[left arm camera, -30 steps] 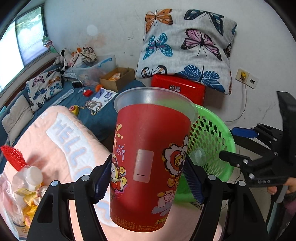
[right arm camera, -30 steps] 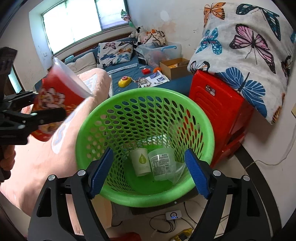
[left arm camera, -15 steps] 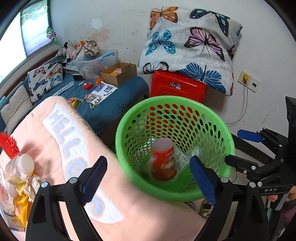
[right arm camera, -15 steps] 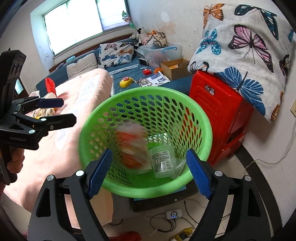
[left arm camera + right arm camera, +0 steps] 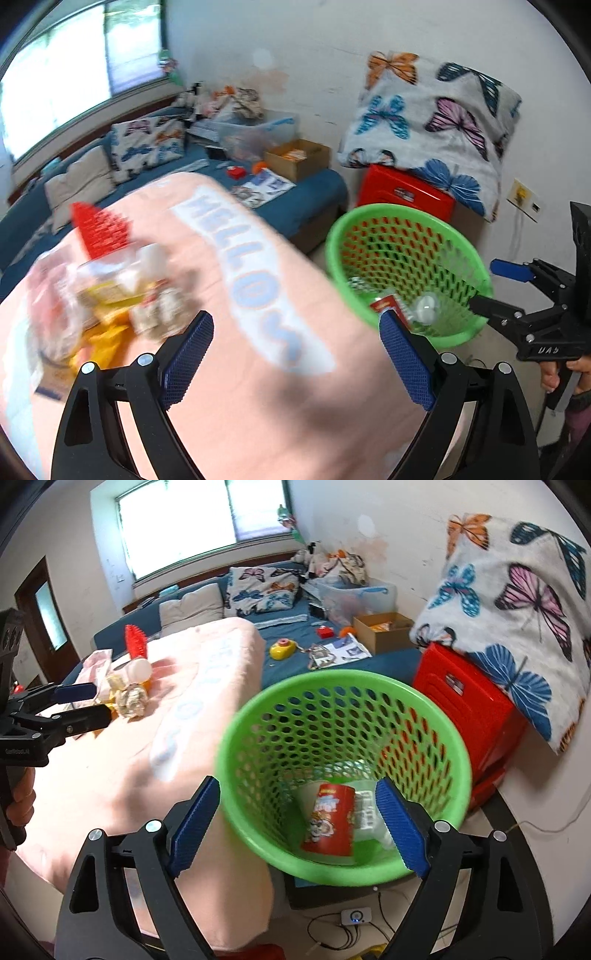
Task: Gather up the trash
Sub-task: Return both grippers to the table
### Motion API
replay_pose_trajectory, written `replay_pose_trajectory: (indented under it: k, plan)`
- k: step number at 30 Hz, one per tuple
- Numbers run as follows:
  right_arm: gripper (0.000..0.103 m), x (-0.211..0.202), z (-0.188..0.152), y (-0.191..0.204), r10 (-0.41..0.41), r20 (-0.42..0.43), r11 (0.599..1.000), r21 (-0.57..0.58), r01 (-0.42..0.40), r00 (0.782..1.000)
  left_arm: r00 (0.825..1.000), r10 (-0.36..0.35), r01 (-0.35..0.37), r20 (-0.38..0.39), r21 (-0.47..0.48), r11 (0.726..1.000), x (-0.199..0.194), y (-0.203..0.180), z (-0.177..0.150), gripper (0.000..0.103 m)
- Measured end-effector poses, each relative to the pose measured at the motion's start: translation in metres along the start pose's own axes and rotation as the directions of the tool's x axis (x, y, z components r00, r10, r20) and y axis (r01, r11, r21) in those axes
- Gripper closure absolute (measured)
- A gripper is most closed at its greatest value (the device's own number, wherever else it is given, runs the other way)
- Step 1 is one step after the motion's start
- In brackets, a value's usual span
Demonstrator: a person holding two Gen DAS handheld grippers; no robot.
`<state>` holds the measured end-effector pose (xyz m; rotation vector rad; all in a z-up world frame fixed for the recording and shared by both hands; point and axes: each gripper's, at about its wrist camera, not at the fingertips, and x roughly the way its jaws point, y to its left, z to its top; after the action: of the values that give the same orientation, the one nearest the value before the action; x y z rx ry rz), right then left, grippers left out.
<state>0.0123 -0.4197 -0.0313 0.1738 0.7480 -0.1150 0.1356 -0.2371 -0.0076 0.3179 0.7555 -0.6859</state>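
Note:
A red printed cup (image 5: 328, 819) lies inside the green mesh basket (image 5: 332, 679), beside a clear plastic container (image 5: 364, 808). My right gripper (image 5: 297, 823) hovers over the basket's near rim; its jaws are opening and nothing sits between the pads. My left gripper (image 5: 295, 354) is open and empty above the pink blanket (image 5: 258, 387). Just ahead and to its left lies a blurred pile of wrappers and a bottle (image 5: 110, 295), with a red spiky piece (image 5: 99, 229) behind it. The same pile (image 5: 129, 698) shows in front of the left gripper (image 5: 74, 705) in the right wrist view.
A red plastic stool (image 5: 465, 701) under a butterfly pillow (image 5: 517, 590) stands right behind the basket. The blue bed (image 5: 295, 627) carries a cardboard box (image 5: 384, 631), papers and toys. Cables and a small white device (image 5: 354, 915) lie on the floor below the basket.
The left gripper opened and let go of the red cup, which dropped into the basket. It then swung left toward the pile on the blanket. The right gripper's jaws widened.

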Motion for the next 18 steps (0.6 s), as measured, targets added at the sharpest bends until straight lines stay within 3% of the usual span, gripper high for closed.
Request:
replay_pose_trajectory:
  k: [11, 18]
  plan:
    - [0.014, 0.022, 0.023, 0.064, 0.07, -0.012, 0.992, -0.1, -0.071, 0.997, 0.989, 0.149, -0.146, 0.016, -0.136, 0.98, -0.047, 0.091, -0.046, 0.014]
    - [0.014, 0.047, 0.042, 0.111, 0.136, -0.037, 0.978, -0.152, -0.14, 0.99, 0.967, 0.255, -0.245, 0.011, -0.244, 0.938, -0.071, 0.152, -0.066, 0.014]
